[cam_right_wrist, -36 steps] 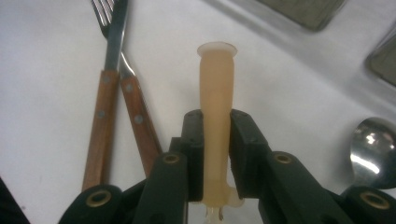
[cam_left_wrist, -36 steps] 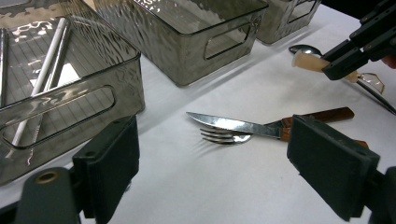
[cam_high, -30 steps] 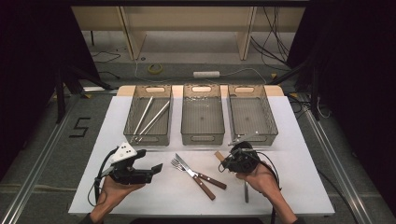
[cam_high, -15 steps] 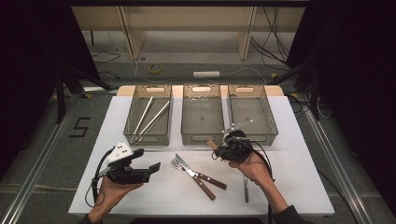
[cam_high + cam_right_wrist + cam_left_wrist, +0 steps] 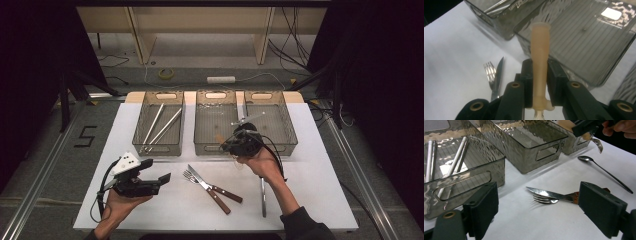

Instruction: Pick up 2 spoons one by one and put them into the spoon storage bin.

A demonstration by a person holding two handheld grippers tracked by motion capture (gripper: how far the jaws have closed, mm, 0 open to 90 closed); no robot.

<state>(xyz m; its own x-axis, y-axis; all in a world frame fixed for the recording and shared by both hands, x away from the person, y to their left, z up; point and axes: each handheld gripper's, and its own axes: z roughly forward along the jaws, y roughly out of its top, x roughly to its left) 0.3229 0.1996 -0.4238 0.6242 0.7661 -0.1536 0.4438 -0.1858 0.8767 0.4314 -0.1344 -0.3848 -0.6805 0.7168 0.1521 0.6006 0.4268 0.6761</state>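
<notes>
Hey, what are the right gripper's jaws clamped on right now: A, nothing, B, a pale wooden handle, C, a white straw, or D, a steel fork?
B: in the right gripper view the right gripper has both pads pressed against a pale wooden handle, while the fork lies on the table.

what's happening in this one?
A person is sorting cutlery into three clear bins on a white table. The right hand-held gripper is shut on the pale handle of a spoon, held at the front of the middle and right bins. The left hand-held gripper waits open above the table. A fork, a knife and a second spoon lie on the table; the left bin holds metal straws.
</notes>
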